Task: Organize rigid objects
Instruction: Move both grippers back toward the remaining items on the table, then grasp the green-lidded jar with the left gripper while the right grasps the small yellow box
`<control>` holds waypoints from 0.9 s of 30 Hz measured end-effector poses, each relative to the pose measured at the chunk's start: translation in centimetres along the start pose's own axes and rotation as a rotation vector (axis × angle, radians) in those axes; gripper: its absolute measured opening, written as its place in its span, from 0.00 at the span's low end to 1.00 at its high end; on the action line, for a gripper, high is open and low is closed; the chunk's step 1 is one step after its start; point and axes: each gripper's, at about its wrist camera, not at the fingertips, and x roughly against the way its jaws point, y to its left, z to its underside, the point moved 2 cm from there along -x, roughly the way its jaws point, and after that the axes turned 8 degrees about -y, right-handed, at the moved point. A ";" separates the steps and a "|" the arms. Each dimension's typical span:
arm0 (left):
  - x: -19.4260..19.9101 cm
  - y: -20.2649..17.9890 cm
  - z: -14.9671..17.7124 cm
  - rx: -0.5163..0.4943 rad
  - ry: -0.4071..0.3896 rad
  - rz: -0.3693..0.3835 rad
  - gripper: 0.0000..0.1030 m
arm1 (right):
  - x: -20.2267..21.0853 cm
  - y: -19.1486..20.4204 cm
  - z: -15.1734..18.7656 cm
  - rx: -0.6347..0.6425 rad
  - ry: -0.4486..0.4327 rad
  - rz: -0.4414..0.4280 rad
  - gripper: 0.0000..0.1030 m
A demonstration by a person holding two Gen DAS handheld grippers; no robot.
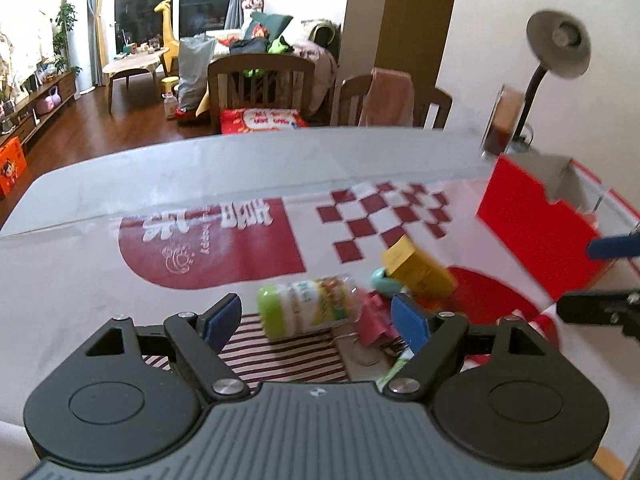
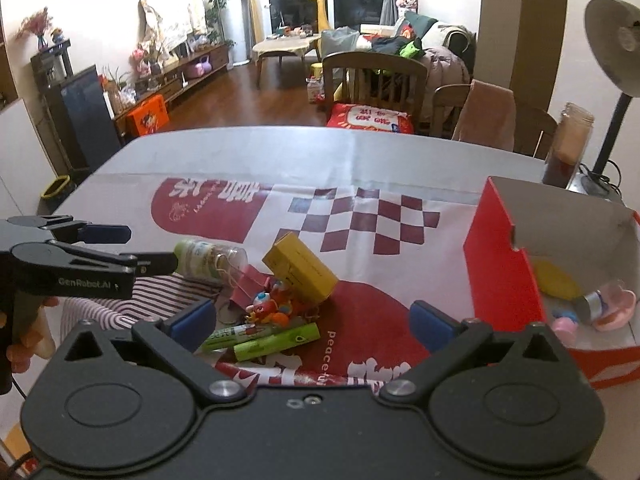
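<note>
A pile of small objects lies on the table: a clear bottle with a green cap [image 1: 308, 310] [image 2: 210, 258], a yellow box [image 1: 418, 268] [image 2: 300, 270], a teal item [image 1: 382, 280], pink folded card [image 2: 248, 286], an orange toy figure [image 2: 270, 308] and two green tubes [image 2: 276, 342]. My left gripper [image 1: 316, 320] is open, just short of the bottle; it also shows in the right wrist view [image 2: 132, 250]. My right gripper [image 2: 314, 322] is open and empty above the tubes; its fingers [image 1: 612, 246] show at the left view's right edge. A red box [image 2: 504, 276] [image 1: 536, 228] holds a yellow disc [image 2: 556, 280] and pink items [image 2: 612, 306].
A striped cloth [image 2: 160, 292] lies under the pile's left side. A tall jar [image 2: 566, 146] and a desk lamp [image 2: 616, 92] stand at the table's far right. Wooden chairs [image 2: 376, 76] stand beyond the far edge. The printed mat [image 2: 360, 220] covers the table.
</note>
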 end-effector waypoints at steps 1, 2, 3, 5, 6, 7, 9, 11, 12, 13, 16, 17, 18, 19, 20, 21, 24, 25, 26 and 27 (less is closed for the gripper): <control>-0.5 0.1 0.3 -0.002 0.008 -0.007 0.80 | -0.5 0.0 0.0 0.005 0.009 -0.002 1.00; -1.0 0.3 0.5 0.000 0.016 -0.010 0.80 | -0.9 0.0 0.0 0.011 0.015 -0.004 1.00; -1.5 0.4 0.7 0.000 0.024 -0.006 0.80 | -1.4 0.0 0.0 0.020 0.022 -0.006 1.00; -2.4 0.5 1.1 -0.001 0.039 -0.005 0.80 | -2.2 -0.1 -0.1 0.039 0.034 -0.009 1.00; -2.8 0.6 1.2 -0.003 0.043 0.000 0.80 | -2.7 -0.1 -0.1 0.051 0.041 -0.010 1.00; -3.1 0.6 1.4 -0.006 0.049 0.006 0.80 | -3.2 0.0 -0.2 0.065 0.048 -0.017 1.00; -3.9 0.6 1.7 -0.025 0.064 0.024 0.80 | -4.1 -0.1 -0.4 0.095 0.061 -0.033 0.99; -4.4 0.6 2.0 -0.058 0.068 0.045 0.80 | -5.0 0.0 -0.6 0.130 0.075 -0.057 0.99; -4.6 0.7 2.1 -0.078 0.067 0.049 0.80 | -5.4 0.0 -0.8 0.147 0.081 -0.068 0.99; -4.9 0.8 2.1 -0.092 0.065 0.052 0.80 | -5.9 0.0 -0.9 0.164 0.086 -0.078 0.99; -5.6 1.6 2.1 -0.098 0.061 0.091 0.80 | -7.3 0.0 -1.5 0.194 0.100 -0.103 0.99; -5.9 1.8 2.0 -0.099 0.062 0.101 0.80 | -7.8 0.0 -1.7 0.198 0.104 -0.108 0.99; -6.3 2.0 2.0 -0.098 0.064 0.112 0.80 | -8.4 0.0 -1.9 0.202 0.108 -0.112 0.99; -6.6 2.2 1.9 -0.097 0.068 0.123 0.80 | -8.8 0.0 -2.0 0.203 0.111 -0.117 0.98; -6.9 2.2 1.9 -0.096 0.071 0.137 0.80 | -9.3 0.1 -2.1 0.204 0.116 -0.122 0.98; -7.2 2.3 1.9 -0.100 0.074 0.146 0.80 | -9.8 0.1 -2.1 0.205 0.123 -0.129 0.98; -8.1 2.3 1.9 -0.124 0.080 0.172 0.80 | -11.1 0.2 -2.2 0.221 0.144 -0.155 0.96; -8.4 2.4 1.9 -0.130 0.083 0.180 0.80 | -11.5 0.3 -2.2 0.231 0.150 -0.166 0.95; -8.7 2.6 1.9 -0.134 0.086 0.187 0.80 | -11.8 0.3 -2.3 0.240 0.154 -0.173 0.95; -8.9 2.7 1.9 -0.138 0.089 0.198 0.80 | -12.1 0.4 -2.3 0.249 0.157 -0.182 0.94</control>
